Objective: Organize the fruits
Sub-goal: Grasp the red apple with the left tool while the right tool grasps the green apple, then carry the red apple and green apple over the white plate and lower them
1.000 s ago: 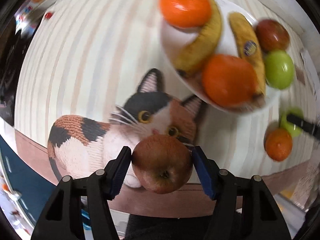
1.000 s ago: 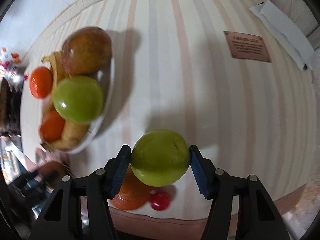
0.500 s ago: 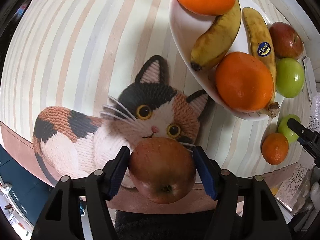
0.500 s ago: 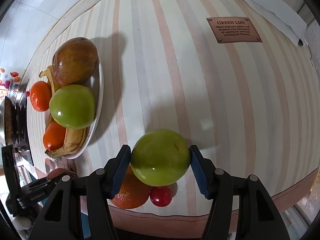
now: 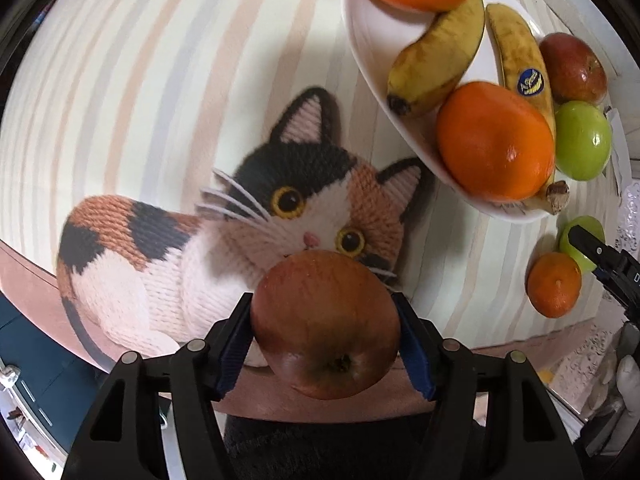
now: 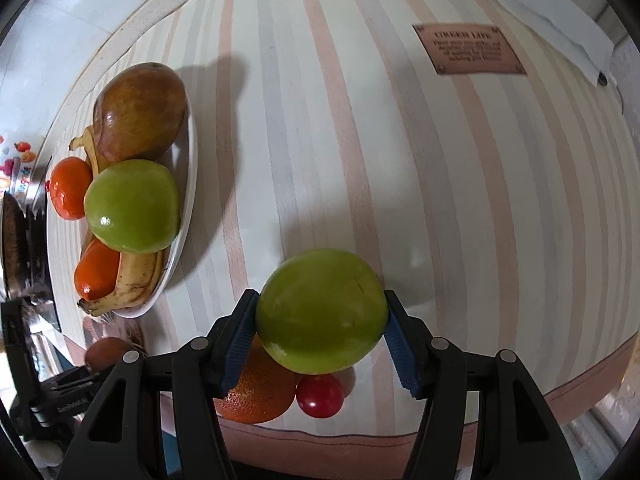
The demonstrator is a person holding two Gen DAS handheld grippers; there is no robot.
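My left gripper (image 5: 325, 332) is shut on a red apple (image 5: 325, 324), held above the striped cloth near its front edge, over a knitted cat mat (image 5: 224, 248). My right gripper (image 6: 320, 328) is shut on a green apple (image 6: 320, 316), held above an orange (image 6: 256, 396) and a small red fruit (image 6: 320, 396) on the cloth. A white plate (image 5: 368, 32) up and right of the left gripper holds two oranges, two bananas, a mango and a green apple. The same plate (image 6: 188, 184) shows left of the right gripper.
A brown label (image 6: 468, 48) and a folded white paper (image 6: 540, 28) lie on the cloth at the far right. In the left wrist view the right gripper (image 5: 600, 252) shows at the right edge with its green apple, above the loose orange (image 5: 554, 284).
Both grippers have held their apples throughout. The left view has moved nearer the plate and cat mat. The right gripper has shifted slightly, the plate now appearing larger at left.
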